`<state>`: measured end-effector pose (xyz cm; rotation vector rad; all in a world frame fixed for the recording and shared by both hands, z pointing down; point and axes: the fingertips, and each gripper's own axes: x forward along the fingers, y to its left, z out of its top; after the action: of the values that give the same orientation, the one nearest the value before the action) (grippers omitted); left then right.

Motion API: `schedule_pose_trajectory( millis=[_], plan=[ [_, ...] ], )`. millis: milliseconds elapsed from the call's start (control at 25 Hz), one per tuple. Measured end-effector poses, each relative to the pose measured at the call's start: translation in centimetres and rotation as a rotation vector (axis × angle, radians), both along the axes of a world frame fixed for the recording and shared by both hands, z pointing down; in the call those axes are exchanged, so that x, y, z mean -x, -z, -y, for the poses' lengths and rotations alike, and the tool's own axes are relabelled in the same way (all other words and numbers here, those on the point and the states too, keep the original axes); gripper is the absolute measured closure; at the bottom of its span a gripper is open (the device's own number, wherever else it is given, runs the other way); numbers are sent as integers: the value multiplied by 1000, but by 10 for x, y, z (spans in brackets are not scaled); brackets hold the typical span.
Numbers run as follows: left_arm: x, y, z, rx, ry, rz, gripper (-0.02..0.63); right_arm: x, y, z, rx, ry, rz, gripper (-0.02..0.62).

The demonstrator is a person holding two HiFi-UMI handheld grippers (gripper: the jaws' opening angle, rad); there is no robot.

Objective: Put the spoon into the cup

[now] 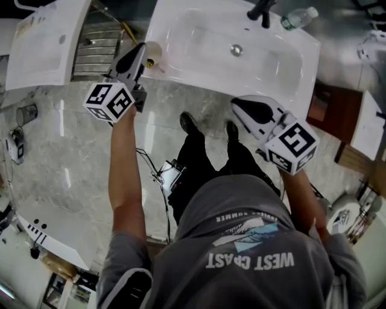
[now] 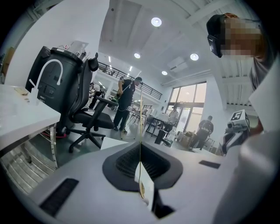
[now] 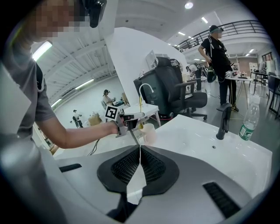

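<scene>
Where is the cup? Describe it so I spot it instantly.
Find the big white sink. At its near left corner, beside the left tongs, stands the cup: small, pale and open-topped, unlike the clear capped bottle beside the faucet.

white sink (image 1: 199,42) with black faucet (image 1: 262,11); plastic bottle (image 1: 298,18) beside it; black office chair (image 2: 89,118); marble floor (image 1: 60,169).

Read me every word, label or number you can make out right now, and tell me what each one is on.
"WEST COAST": large white print on the person's grey shirt, upside down in the head view.
"SUMMER": small arched print above it on the same shirt; the word beside it is too blurred to read.
Label on the water bottle: too small to read.
The two marker cubes: black-and-white square patterns only, no words.
</scene>
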<state>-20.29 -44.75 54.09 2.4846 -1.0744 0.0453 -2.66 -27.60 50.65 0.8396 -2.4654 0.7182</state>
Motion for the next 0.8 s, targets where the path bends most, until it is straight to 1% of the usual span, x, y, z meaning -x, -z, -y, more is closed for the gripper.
schedule_pose_trajectory(
  millis=[440, 800],
  plan=[
    [5, -19, 9, 0, 17, 20, 601, 4, -10, -1, 26, -1, -8, 563],
    [7, -29, 15, -3, 35, 19, 603, 6, -21, -3, 45, -1, -8, 563]
  ],
)
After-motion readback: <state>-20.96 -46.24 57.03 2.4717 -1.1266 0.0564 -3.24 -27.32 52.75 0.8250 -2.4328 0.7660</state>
